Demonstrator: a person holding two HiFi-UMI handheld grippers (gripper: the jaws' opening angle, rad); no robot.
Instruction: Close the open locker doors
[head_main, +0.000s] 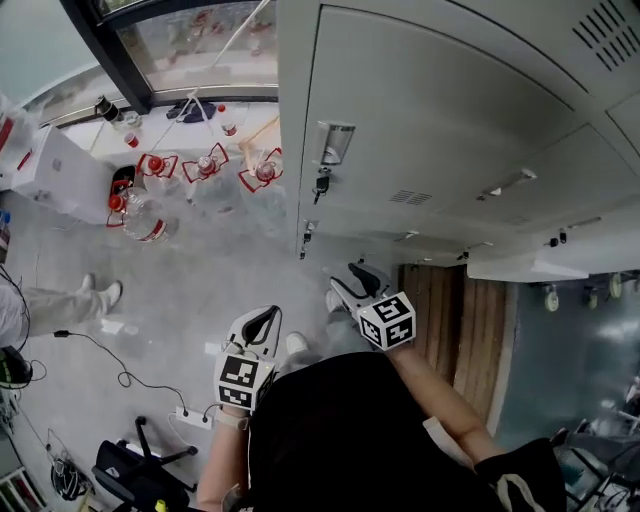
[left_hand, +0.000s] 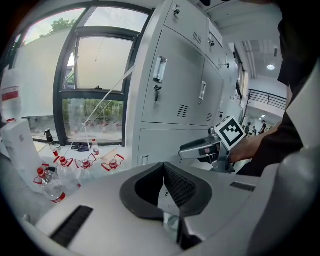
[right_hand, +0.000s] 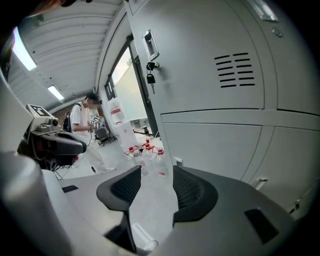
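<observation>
The left gripper (head_main: 262, 320), fingers pressed together on nothing, and the right gripper (head_main: 361, 281), fingers spread and empty, face one tall, upright locker door (head_main: 430, 130) ahead.

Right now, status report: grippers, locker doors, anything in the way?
Left gripper shut, empty. Right gripper open, empty. Near locker door closed; door farther right looks open. Nothing seen blocking.

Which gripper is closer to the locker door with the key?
Right. The right gripper is just in front of that door; the left gripper hangs farther back and leftward.
</observation>
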